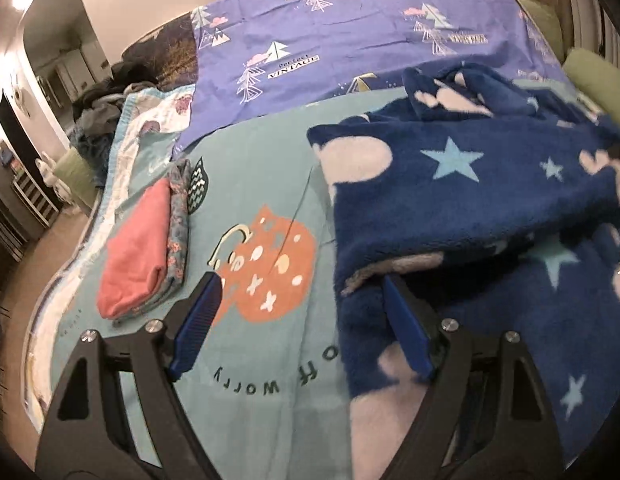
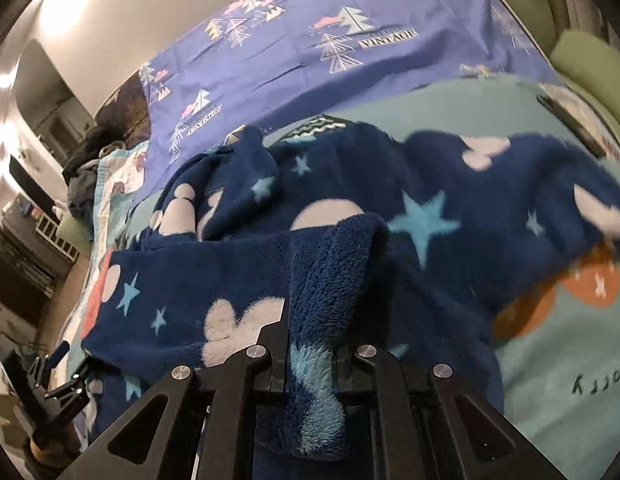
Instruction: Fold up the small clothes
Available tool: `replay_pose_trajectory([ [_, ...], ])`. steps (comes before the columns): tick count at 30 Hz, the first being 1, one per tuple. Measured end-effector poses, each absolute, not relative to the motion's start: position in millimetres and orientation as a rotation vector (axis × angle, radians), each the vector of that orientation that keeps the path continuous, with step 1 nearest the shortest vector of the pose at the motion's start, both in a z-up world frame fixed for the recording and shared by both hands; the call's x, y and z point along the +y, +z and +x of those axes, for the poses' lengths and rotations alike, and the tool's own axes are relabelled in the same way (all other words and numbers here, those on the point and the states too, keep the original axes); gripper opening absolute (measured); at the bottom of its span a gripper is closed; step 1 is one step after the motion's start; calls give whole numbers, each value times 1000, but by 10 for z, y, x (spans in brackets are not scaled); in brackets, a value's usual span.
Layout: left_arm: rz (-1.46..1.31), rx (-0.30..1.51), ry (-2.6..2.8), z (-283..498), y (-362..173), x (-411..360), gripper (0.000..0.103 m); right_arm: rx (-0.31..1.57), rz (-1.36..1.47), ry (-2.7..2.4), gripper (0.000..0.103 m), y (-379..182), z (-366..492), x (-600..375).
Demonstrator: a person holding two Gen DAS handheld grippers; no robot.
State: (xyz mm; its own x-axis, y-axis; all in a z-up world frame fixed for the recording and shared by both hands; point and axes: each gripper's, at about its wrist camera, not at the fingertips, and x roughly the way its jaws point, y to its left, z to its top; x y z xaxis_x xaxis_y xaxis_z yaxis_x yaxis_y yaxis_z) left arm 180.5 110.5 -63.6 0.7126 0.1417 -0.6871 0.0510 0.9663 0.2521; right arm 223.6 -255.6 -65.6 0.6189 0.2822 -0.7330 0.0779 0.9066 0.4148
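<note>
One fleece garment (image 1: 470, 200), two folded clothes (image 1: 138, 256), two bed sheets (image 1: 350, 40)

Purple tree-print sheet (image 1: 350, 40) beyond teal bedspread (image 1: 262, 184); dark clothes heap (image 1: 102, 92) at far-left edge.

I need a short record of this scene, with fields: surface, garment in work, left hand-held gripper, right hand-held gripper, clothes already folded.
surface: bed with teal sheet and purple sheet
garment in work: blue fleece with stars, partly lifted
left hand-held gripper: open, one finger against the fleece edge, nothing gripped
right hand-held gripper: shut on a bunched fold of the fleece
clothes already folded: pink piece on a floral piece, left of the fleece
</note>
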Motion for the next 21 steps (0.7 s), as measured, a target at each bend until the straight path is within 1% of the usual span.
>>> replay_pose_trajectory([
  [3,200,755,43,1728,-508,1189,82,878,441,139,12,-560,2184,-2609],
  [7,34,711,-54,1674,-277,1321,82,877,437,152,12,-475,2100,-2654],
  [9,-53,692,-109,1700,-199,1333,82,887,414,130,14,-494,2099,-2610],
  [10,-74,692,-129,1725,-188,1302,82,896,400,107,16,-517,2093,-2623],
  [13,-88,694,-173,1809,-217,1144,82,909,401,1,18,-569,2053,-2725],
  [16,-101,712,-205,1864,-263,949,82,869,475,-30,19,-515,1948,-2849],
  [19,-92,723,-258,1915,-302,691,82,826,449,61,20,-369,1878,-2697],
  [21,-14,747,-264,1984,-410,478,82,850,423,164,20,-373,1906,-2514],
])
